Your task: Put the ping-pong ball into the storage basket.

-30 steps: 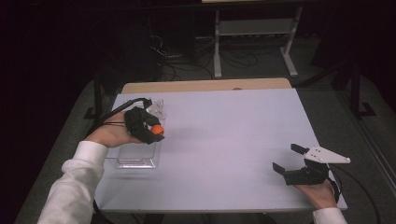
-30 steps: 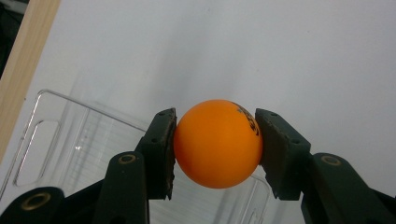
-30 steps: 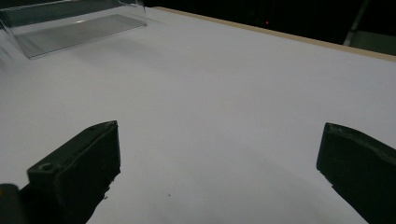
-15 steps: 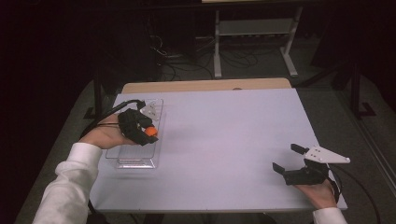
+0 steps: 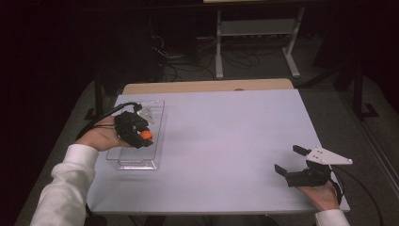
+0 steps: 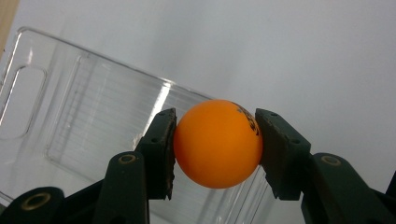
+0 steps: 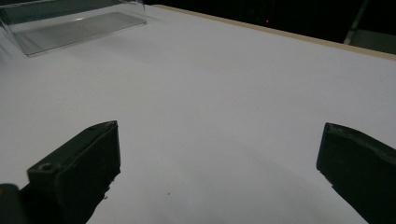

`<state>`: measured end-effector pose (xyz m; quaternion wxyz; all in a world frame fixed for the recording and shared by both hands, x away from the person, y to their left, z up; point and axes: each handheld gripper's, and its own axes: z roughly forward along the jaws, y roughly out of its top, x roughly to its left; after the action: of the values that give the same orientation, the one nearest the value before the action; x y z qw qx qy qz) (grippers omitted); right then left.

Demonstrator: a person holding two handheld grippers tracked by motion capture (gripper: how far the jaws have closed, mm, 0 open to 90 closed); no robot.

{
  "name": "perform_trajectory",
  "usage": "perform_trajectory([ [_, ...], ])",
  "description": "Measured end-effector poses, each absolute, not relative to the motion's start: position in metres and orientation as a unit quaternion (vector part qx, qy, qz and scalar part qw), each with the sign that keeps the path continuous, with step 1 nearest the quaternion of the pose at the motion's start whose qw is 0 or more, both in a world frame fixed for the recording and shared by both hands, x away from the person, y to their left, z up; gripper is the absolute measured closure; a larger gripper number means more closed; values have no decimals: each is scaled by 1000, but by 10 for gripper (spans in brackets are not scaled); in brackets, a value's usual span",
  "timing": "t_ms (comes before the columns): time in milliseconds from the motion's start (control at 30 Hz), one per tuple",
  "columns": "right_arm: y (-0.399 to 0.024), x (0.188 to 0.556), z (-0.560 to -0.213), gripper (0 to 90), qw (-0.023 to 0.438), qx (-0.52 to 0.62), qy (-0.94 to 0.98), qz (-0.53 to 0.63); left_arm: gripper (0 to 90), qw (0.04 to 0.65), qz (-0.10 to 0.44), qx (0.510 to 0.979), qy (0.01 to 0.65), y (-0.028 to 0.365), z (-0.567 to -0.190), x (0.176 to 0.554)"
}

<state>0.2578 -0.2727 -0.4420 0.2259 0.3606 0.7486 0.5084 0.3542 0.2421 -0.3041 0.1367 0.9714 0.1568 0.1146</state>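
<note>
While the left gripper (image 5: 141, 134) clamps an orange ball (image 6: 217, 143) between its pads, it hangs over the clear plastic tray (image 5: 136, 162) at the surface's (image 5: 226, 141) left side — tray bare beneath. Right gripper (image 5: 291, 162) rests at the near right corner, jaws wide, nothing between them — well apart from the tray.

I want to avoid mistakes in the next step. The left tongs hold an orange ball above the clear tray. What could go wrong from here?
1. The left tongs pinch the orange ball only at its two sides; being round and smooth, it may slip out early.
2. The clear tray looks shallow, so a dropped ball may bounce out onto the table.
3. The tray looks light; a bump from the tongs could push it.
</note>
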Motion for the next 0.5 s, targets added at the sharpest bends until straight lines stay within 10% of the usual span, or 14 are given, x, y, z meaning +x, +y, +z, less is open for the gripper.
perform_trajectory([
  [500, -272, 258, -443, 0, 225, 361, 750, 506, 509, 115, 93, 975, 163, 250, -310, 358],
])
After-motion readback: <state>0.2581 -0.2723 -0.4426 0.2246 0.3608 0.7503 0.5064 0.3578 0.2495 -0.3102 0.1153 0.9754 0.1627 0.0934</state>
